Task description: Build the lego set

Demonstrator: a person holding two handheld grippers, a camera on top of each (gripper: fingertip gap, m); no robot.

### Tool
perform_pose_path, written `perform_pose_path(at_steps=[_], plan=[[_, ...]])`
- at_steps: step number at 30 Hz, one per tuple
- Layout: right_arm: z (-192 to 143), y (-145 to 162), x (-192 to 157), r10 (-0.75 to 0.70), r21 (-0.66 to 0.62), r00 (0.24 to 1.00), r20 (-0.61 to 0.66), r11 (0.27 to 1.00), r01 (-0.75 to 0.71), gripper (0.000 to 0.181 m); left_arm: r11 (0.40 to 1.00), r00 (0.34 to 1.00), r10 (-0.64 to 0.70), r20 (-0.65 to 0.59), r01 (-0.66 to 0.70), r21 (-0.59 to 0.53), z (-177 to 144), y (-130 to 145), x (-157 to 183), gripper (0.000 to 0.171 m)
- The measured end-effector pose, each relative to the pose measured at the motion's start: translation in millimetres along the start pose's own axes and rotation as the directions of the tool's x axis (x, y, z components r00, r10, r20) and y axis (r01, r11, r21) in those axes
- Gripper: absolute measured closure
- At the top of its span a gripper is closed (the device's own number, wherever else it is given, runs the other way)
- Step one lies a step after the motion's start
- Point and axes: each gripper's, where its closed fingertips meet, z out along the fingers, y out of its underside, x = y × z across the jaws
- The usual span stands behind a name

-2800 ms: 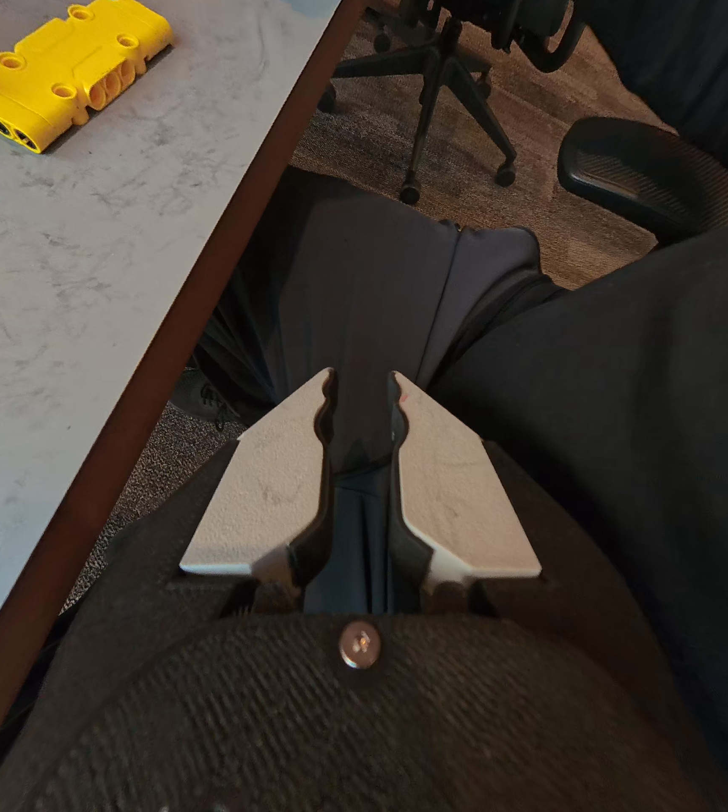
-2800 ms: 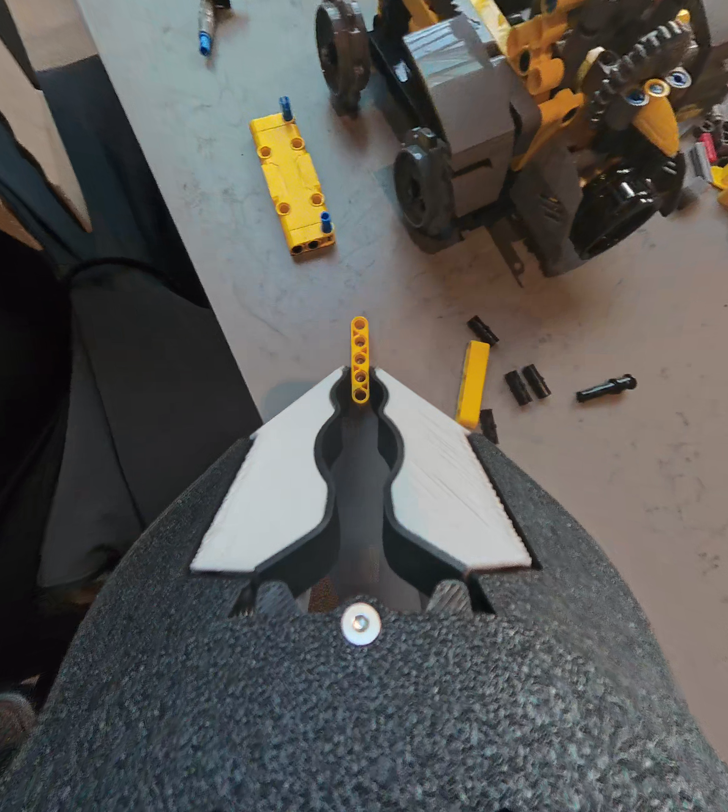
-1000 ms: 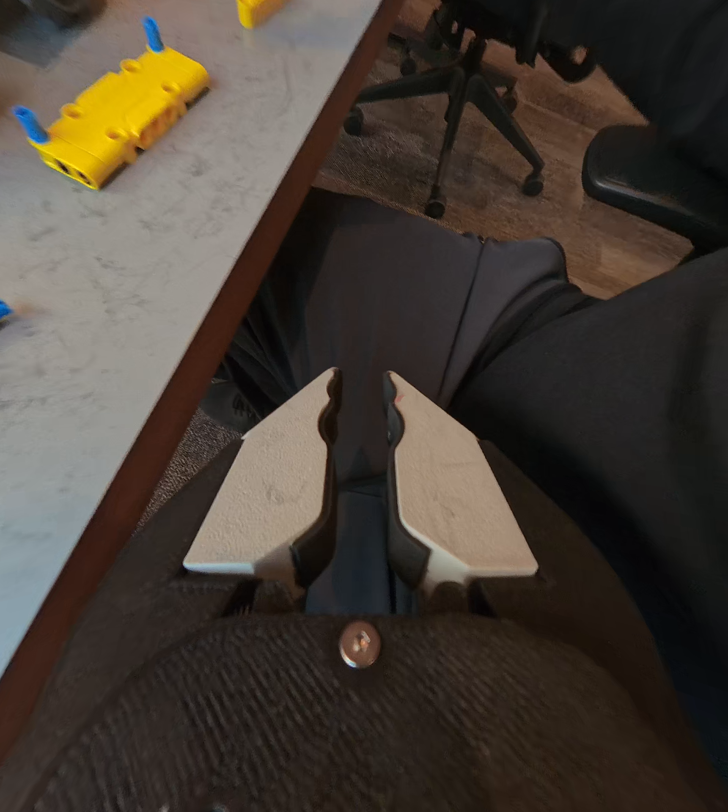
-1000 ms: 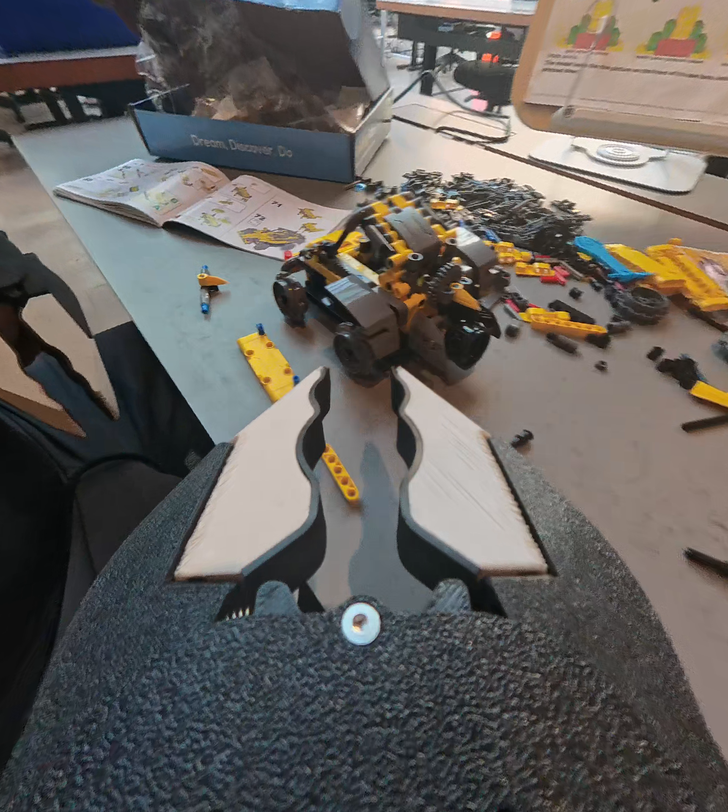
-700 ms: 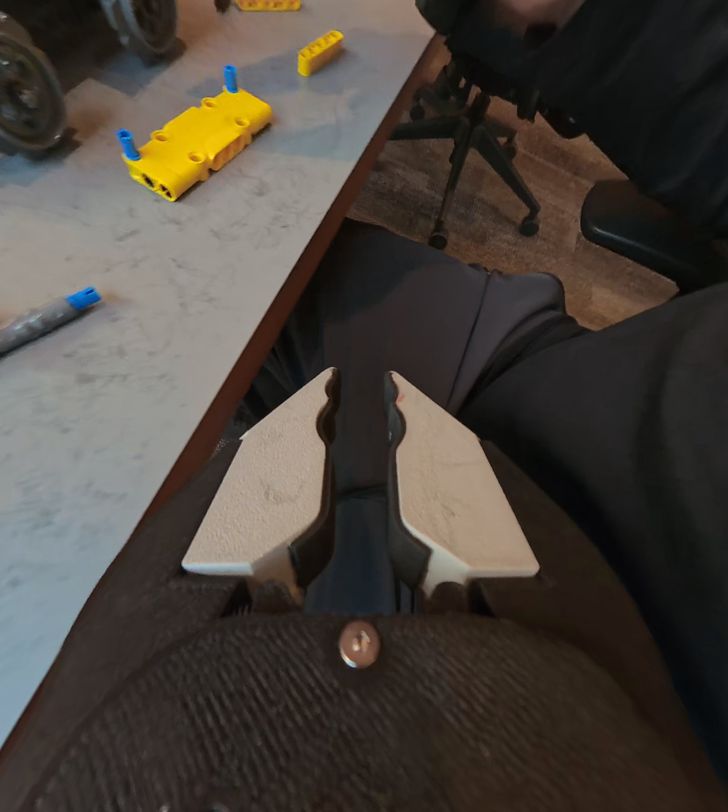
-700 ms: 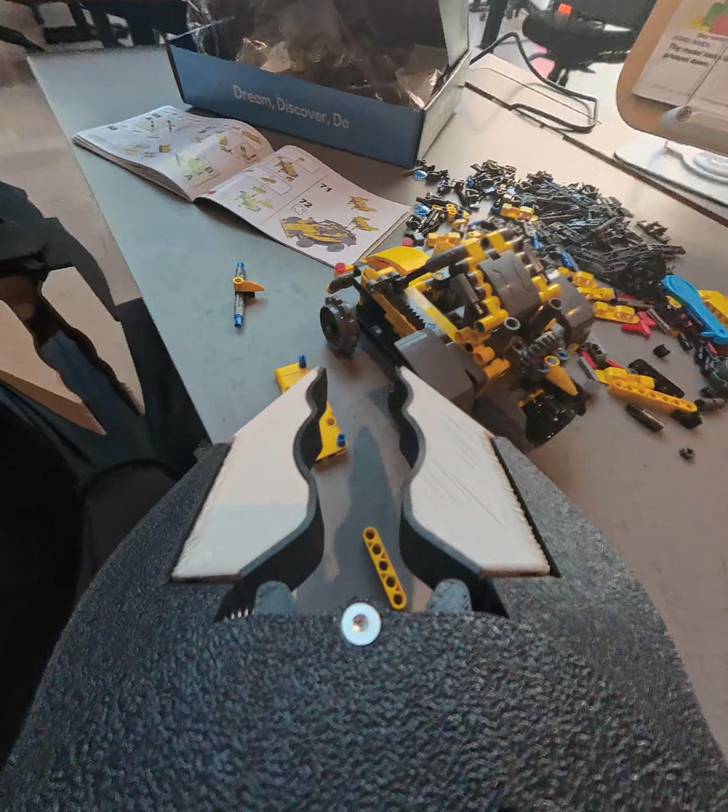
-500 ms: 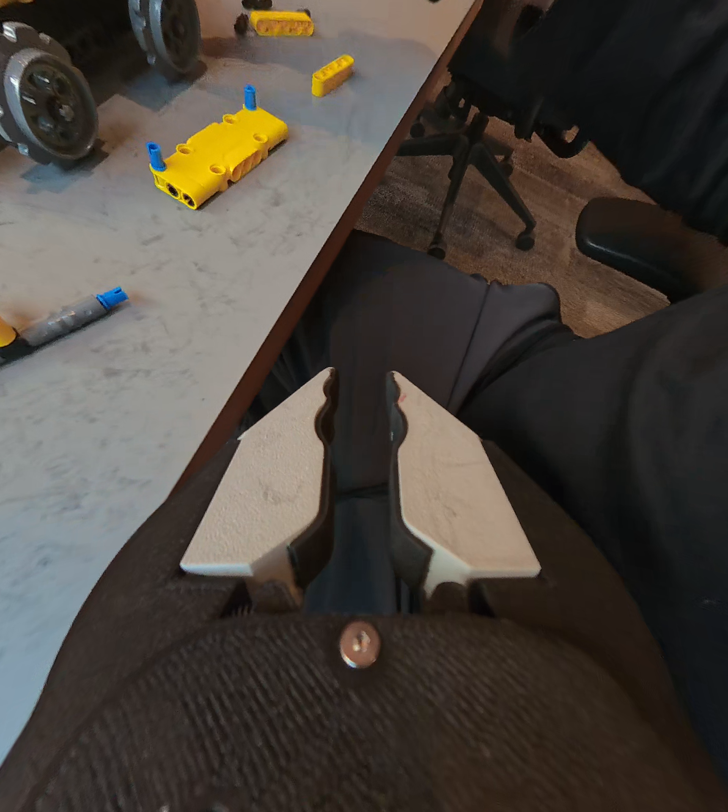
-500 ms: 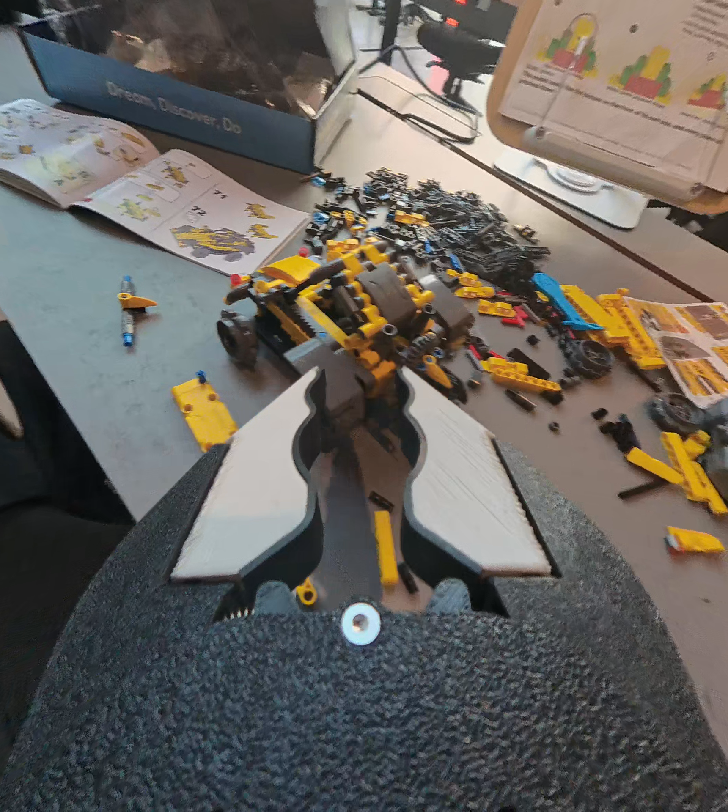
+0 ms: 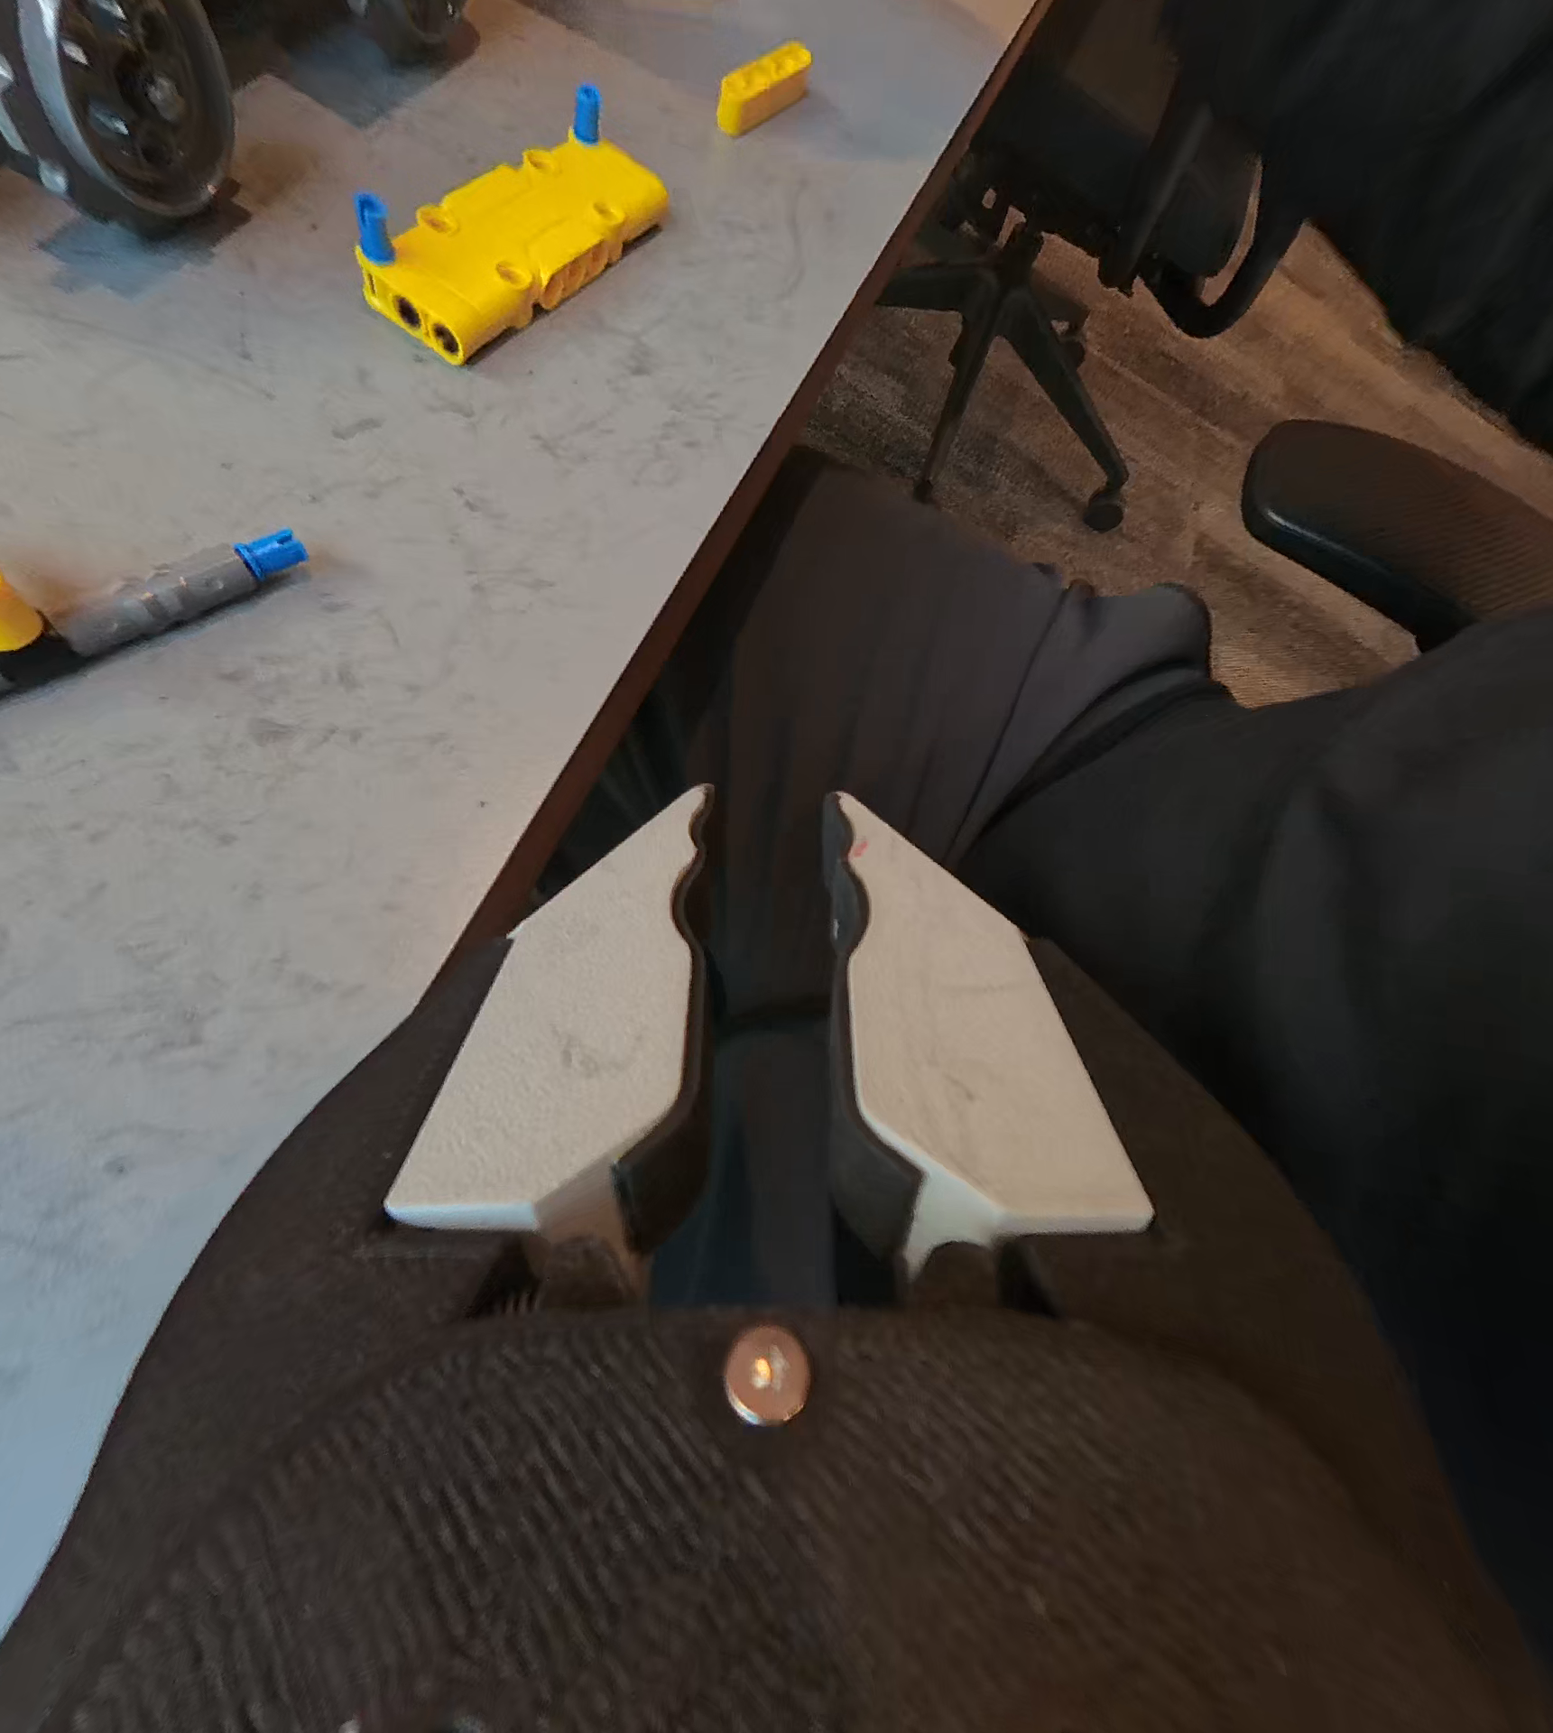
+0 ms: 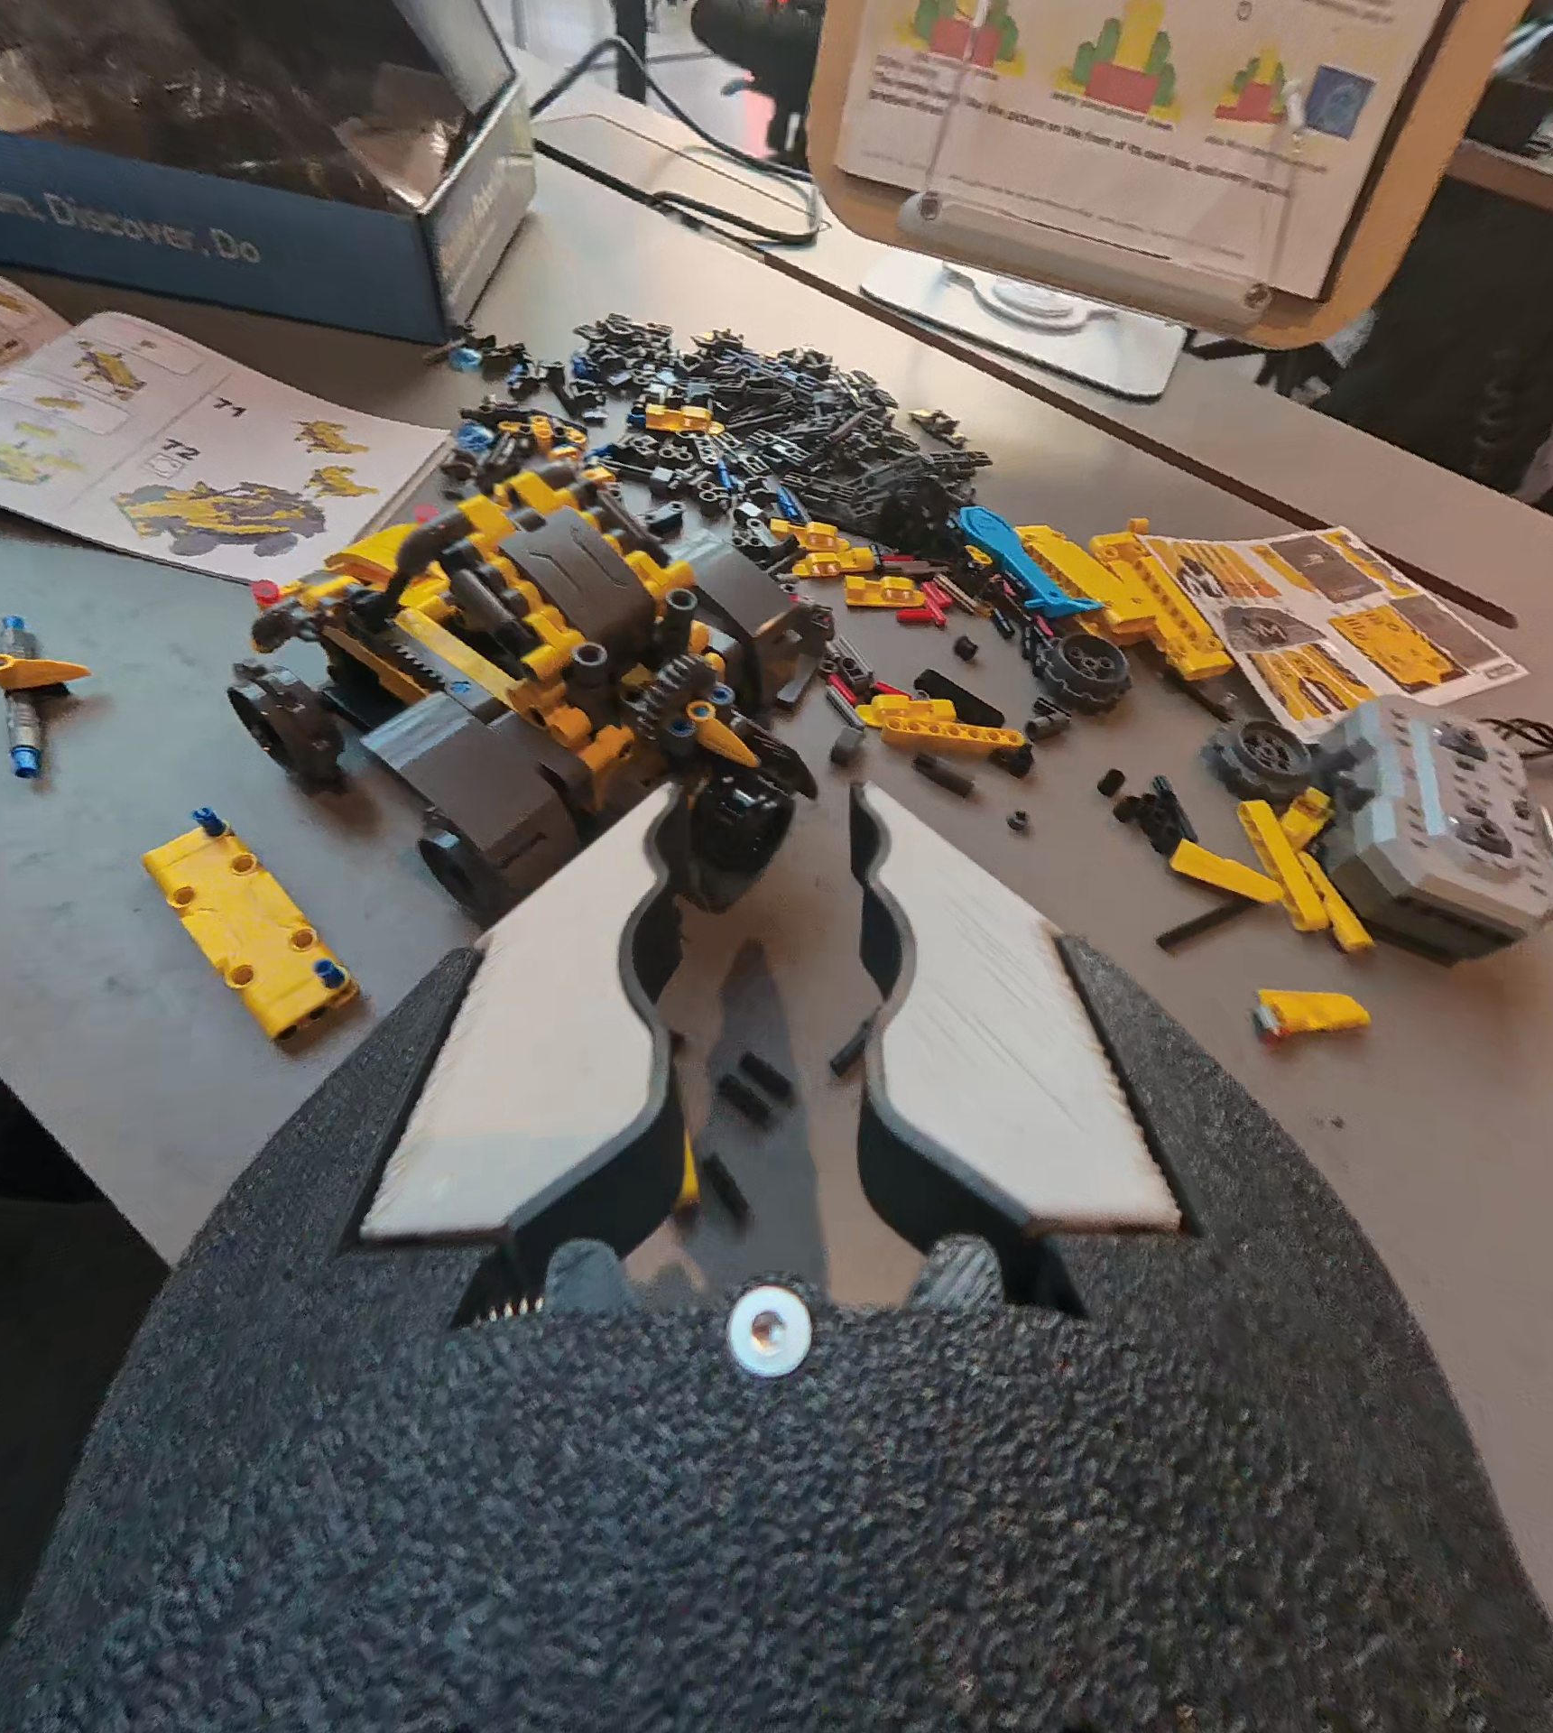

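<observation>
While both jaws gape empty, right gripper (image 10: 758, 816) nears toy vehicle (image 10: 519, 656) amid loose bricks (image 10: 941, 727).

Right gripper (image 10: 758, 806) has released the yellow beam

Glossy plastic bricks (image 10: 249, 922); matt table (image 10: 1410, 1172)

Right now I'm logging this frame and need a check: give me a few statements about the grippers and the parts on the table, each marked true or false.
1. The right gripper is open and holds nothing. True.
2. The left gripper is over the table. False: it is off the table's edge, over the person's dark trousers.
3. The yellow panel carries two blue pins. True.
4. The yellow-and-black model vehicle lies inside the blue box. False: it stands on the table.
</observation>
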Motion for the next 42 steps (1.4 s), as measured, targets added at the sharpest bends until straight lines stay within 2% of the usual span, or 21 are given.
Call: perform_pose_path(at_steps=[5,10,14,17,19,22,25,26,29,32,35,39,42], plan=[[14.5,-11.7,-20.8,-0.093,-0.002,0.994,0.051,0.996,0.093,0.146,1.0,0.999,-0.002,-0.034,0.002,-0.015,0.4,5.4,-0.4,0.153],[23.9,-17.9,-30.6,-0.044,-0.039,0.989,0.138,0.998,0.05,0.147,0.999,0.995,-0.02,-0.093,0.018,-0.029,0.2,13.5,-1.7,0.154],[18.7,-9.6,-31.3,-0.028,-0.131,0.99,0.142,0.99,0.047,0.147,0.999,0.993,0.045,-0.113,-0.045,0.003,-6.2,2.4,-0.1,0.148],[9.2,0.6,-35.7,0.03,-0.177,0.99,0.141,0.984,-0.004,0.151,0.989,0.985,0.137,-0.109,-0.13,0.068,-13.6,-13.9,8.8,0.146],[-1.6,9.4,-57.2,0.072,-0.205,0.971,0.229,0.978,-0.025,0.158,0.987,0.983,0.149,-0.112,-0.141,0.076,-14.7,-14.6,13.0,0.146],[-22.4,16.9,-110.5,0.052,-0.213,0.909,0.413,0.976,0.041,0.155,0.991,0.987,0.128,-0.094,-0.124,0.048,-13.8,-12.3,12.1,0.146],[-42.4,16.0,-163.0,-0.005,-0.171,0.799,0.601,0.976,0.134,0.155,0.992,0.993,0.107,-0.05,-0.104,0.07,-14.6,-21.5,10.0,0.147],[-45.1,16.4,-172.4,-0.011,-0.176,0.773,0.635,0.972,0.159,0.155,0.992,0.994,0.101,-0.031,-0.098,0.077,-13.9,-24.6,7.9,0.147],[-37.6,11.0,-179.4,-0.084,-0.147,0.764,0.64,0.962,0.23,0.145,0.99,0.992,0.114,0.057,-0.118,0.078,-9.9,-28.9,-4.9,0.146],[-21.2,3.2,-165.1,-0.161,-0.127,0.82,0.549,0.954,0.273,0.146,0.984,0.986,0.122,0.11,-0.135,0.117,-9.6,-39.8,-7.4,0.147],[-18.5,9.5,-141.6,-0.175,-0.146,0.857,0.485,0.95,0.277,0.146,0.981,0.981,0.113,0.156,-0.135,0.142,-9.6,-51.6,-6.5,0.146],[-28.7,30.9,-96.2,-0.142,-0.203,0.91,0.389,0.951,0.235,0.147,0.981,0.976,0.11,0.189,-0.137,0.138,1.1,-63.0,-3.7,0.146],[-43.9,48.7,-52.6,-0.133,-0.259,0.949,0.286,0.943,0.21,0.147,0.982,0.98,0.114,0.163,-0.137,0.132,18.7,-75.5,5.3,0.146]])
